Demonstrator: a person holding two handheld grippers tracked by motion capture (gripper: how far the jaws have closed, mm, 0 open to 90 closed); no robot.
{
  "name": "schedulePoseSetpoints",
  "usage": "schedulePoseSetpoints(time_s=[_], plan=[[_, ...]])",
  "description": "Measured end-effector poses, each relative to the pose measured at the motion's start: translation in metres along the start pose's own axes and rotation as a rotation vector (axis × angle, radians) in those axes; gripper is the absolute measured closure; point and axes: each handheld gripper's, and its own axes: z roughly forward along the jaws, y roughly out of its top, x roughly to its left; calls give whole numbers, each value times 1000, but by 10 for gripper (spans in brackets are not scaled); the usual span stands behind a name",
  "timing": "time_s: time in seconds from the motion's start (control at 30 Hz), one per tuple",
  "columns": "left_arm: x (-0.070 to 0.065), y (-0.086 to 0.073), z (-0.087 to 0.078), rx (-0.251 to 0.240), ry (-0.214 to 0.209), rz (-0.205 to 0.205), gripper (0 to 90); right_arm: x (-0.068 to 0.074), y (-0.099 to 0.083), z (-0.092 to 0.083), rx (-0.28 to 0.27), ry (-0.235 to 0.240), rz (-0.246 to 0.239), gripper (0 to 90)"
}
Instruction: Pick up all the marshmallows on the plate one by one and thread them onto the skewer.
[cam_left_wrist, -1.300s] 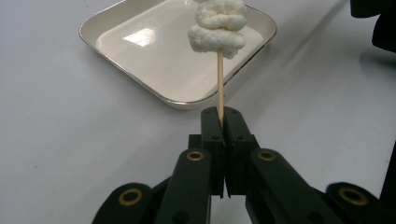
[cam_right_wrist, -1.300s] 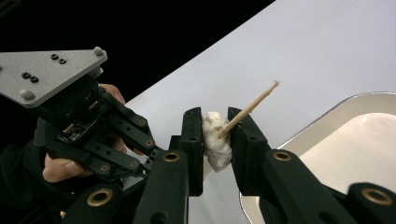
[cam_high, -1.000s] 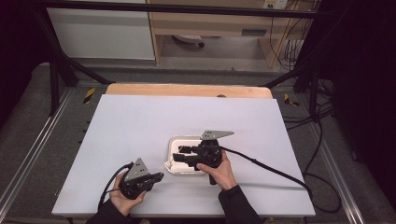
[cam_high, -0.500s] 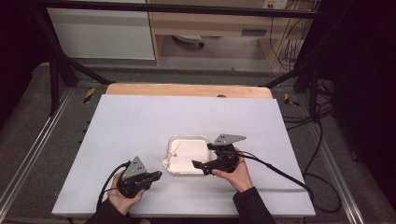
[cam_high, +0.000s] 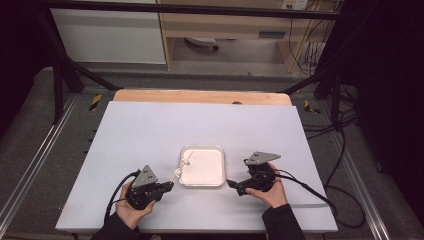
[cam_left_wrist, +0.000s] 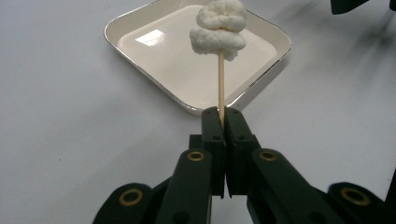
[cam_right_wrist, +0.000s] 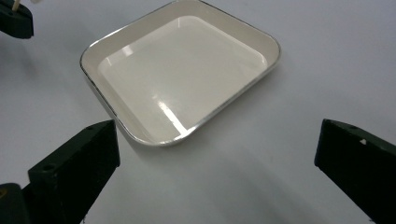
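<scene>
A white square tray (cam_high: 207, 170) with a silvery rim lies near the table's front middle, with nothing lying in it. My left gripper (cam_high: 169, 186), just left of the tray, is shut on a thin wooden stick (cam_left_wrist: 221, 84). The stick carries white fluffy lumps (cam_left_wrist: 218, 28) at its far end, raised over the tray's (cam_left_wrist: 159, 51) left side. My right gripper (cam_high: 234, 187) rests on the table right of the tray, pointing at it. Its jaws have just been opening and stand wide, nothing between them (cam_right_wrist: 217, 163); the tray's (cam_right_wrist: 187, 70) near corner lies ahead.
The tray sits on a white tabletop (cam_high: 150, 130) with a wooden strip (cam_high: 200, 96) along its far edge. A cable (cam_high: 305, 185) trails right from my right gripper. Metal rails and dark frame legs flank the table.
My right gripper has drawn back from above the tray to the table at its right, and its jaws have spread wide. The left gripper and stick have stayed put.
</scene>
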Motion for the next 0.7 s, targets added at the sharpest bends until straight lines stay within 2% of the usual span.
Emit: schedulePoseSetpoints(time_s=[0.37,0.7], plan=[[1,16,4,27,12,19,882,-21,-32,-20,6,-21,33,7],[1,33,18,65,16,23,881,-29,-43,-33,-8,-32,43,7]])
